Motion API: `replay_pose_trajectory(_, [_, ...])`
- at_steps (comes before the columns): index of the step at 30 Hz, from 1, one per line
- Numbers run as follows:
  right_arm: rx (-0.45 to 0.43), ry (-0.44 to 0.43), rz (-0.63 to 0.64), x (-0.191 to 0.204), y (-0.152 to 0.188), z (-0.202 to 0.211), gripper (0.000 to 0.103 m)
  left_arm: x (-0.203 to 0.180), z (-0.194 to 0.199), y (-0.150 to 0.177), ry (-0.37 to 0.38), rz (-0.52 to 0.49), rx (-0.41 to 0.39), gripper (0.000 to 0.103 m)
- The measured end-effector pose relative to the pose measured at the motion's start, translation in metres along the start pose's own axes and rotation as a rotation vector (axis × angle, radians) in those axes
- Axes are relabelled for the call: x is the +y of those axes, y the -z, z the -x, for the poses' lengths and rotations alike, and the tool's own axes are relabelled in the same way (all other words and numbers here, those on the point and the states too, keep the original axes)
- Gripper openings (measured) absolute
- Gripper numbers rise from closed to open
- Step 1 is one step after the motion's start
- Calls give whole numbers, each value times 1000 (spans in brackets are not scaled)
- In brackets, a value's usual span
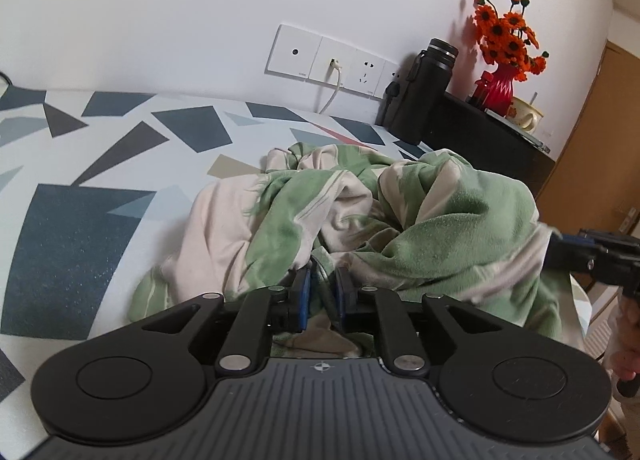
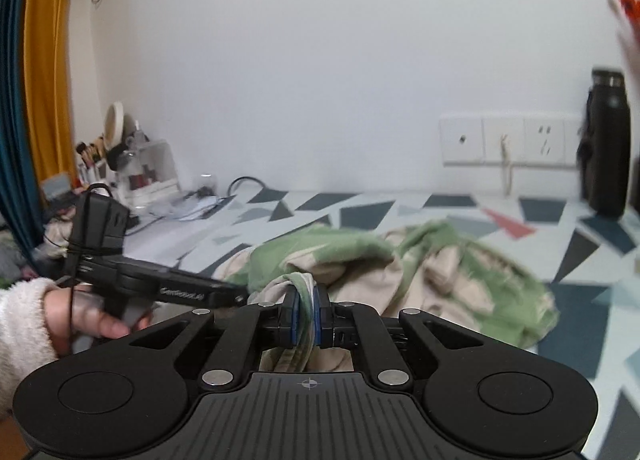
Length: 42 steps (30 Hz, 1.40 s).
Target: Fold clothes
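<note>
The left gripper point(image 1: 323, 292) pinches a fold of the green and cream garment point(image 1: 360, 216), its fingers nearly closed. The right gripper point(image 2: 307, 316) clamps another bunched edge. The garment lies crumpled near the front edge of the patterned table point(image 1: 80, 220).

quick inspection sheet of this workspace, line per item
surface: table cover printed with grey, blue and red geometric shapes, against a white wall.
job's things: one green and cream garment, crumpled in a heap, not yet folded.
clutter: black bottle, red vase of orange flowers, cream bowl on a dark stand; cosmetics organiser at the far end.
grippers: left tool shut on a fold of the garment; right tool shut on a garment edge.
cables: white cable plugged into the wall sockets; dark cable near the organiser.
surroundings: yellow and teal curtains, wooden door.
</note>
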State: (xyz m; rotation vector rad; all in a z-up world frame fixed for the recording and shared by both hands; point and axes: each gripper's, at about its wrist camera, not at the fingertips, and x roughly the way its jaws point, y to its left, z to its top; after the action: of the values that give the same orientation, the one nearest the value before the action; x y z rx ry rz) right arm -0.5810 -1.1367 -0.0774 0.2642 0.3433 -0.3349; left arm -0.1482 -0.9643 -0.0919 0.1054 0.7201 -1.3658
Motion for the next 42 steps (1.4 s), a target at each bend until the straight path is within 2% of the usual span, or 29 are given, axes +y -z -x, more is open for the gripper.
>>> replay_pose_trajectory(7, [4,37,64,7,-22,-16,6,-6,3,3,-10,-19,-12,15])
replay_pose_trajectory(11, [18,51,50,1,-26,-29,6,-3,6,6,-3,-12,-13,16])
replay_pose_trajectory(13, [30,66,35,-4,-25,-36,6,-2,10,7,3,3,-12,21])
replay_pose_trajectory(14, [36,74,29,-7,-24,-39,6,-2,15,8,13,15,-17,27])
replay_pose_trajectory(15, [43,82,23,-10,-23,-43,6,-2,20,8,24,27,-23,39])
replay_pose_trajectory(16, [47,90,20,-13,-22,-46,7,-3,26,9,41,39,-30,45])
replay_pose_trajectory(18, [55,106,14,-18,-20,-52,7,-7,40,11,96,52,-43,73])
replay_pose_trajectory(19, [57,112,11,-21,-19,-55,7,-12,48,12,140,43,-50,77])
replay_pose_trajectory(21, [62,107,-7,-26,-19,-60,7,-22,59,15,208,19,-59,81])
replay_pose_trajectory(24, [61,104,-12,-28,-20,-64,7,-40,60,17,243,-11,-31,85])
replay_pose_trajectory(28, [48,98,-16,-28,-23,-64,7,-65,38,27,339,-7,74,86])
replay_pose_trajectory(30, [48,97,-3,-26,-24,-64,7,-82,21,34,335,-49,122,88])
replay_pose_trajectory(33, [43,87,33,-20,-25,-58,7,-105,-6,40,279,-127,156,88])
replay_pose_trajectory(34, [39,80,40,-18,-26,-54,7,-109,-14,41,250,-145,149,88])
replay_pose_trajectory(35, [34,74,45,-17,-26,-51,7,-111,-21,42,229,-158,137,77])
replay_pose_trajectory(36, [30,68,47,-17,-26,-47,8,-110,-26,41,226,-159,132,43])
replay_pose_trajectory(38, [24,66,50,-20,-25,-39,15,-105,-33,38,227,-149,128,7])
replay_pose_trajectory(40, [14,71,53,-23,-22,-31,43,-97,-26,32,198,-141,66,7])
replay_pose_trajectory(42, [-26,94,34,-31,-20,-19,60,-87,-9,20,152,-145,-21,7])
